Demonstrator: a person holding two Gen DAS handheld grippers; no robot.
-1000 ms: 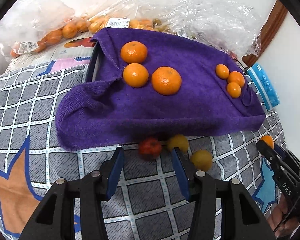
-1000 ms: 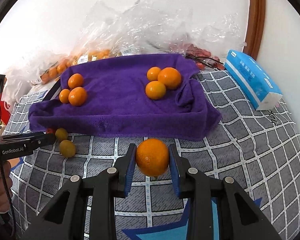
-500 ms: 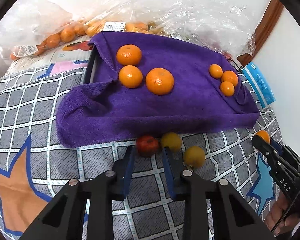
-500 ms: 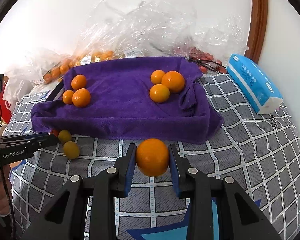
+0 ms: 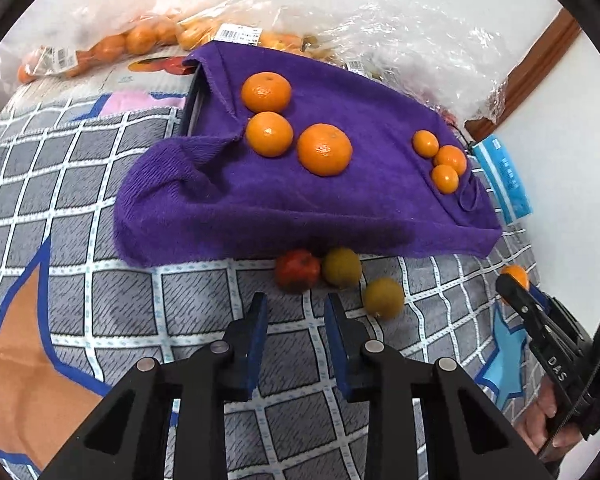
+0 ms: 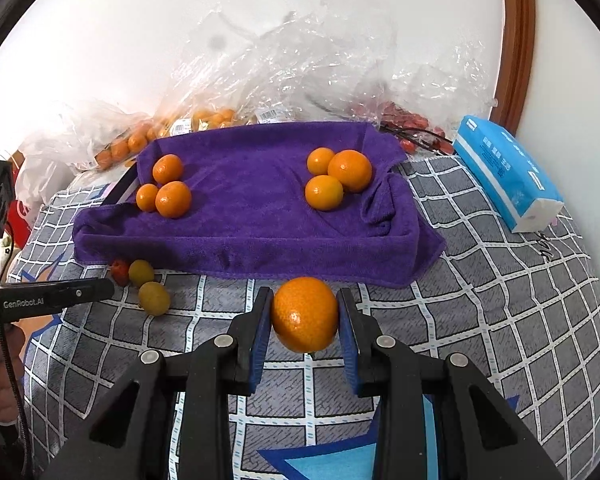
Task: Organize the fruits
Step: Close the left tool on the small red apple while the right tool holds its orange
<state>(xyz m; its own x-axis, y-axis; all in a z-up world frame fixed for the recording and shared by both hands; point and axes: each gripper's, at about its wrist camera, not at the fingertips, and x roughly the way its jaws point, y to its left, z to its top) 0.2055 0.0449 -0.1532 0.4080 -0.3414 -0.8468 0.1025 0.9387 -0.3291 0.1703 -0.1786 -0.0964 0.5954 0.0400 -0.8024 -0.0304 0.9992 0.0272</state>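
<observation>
A purple towel [image 5: 300, 208] [image 6: 256, 216] covers a tray and carries two groups of oranges: three on its left [image 5: 276, 120] [image 6: 168, 192] and three on its right [image 5: 444, 160] [image 6: 336, 176]. In front of it on the checked cloth lie a red fruit [image 5: 298, 270] [image 6: 119, 271] and two yellow-green fruits [image 5: 342, 267] [image 5: 383, 297] [image 6: 154, 298]. My left gripper [image 5: 296, 312] is part-open and empty, just short of the red fruit. My right gripper [image 6: 305, 314] is shut on an orange [image 6: 305, 314] in front of the towel's near edge; it also shows at the right of the left wrist view [image 5: 516, 280].
Clear plastic bags with oranges [image 5: 132, 40] [image 6: 204, 120] and red fruit [image 6: 408, 120] lie behind the towel against the wall. A blue tissue pack [image 6: 504, 168] [image 5: 504, 180] lies at the right. The checked cloth [image 6: 480, 300] covers the surface.
My left gripper narrowed its jaws and drew back slightly from the red fruit. My right gripper kept the orange and edged toward the towel.
</observation>
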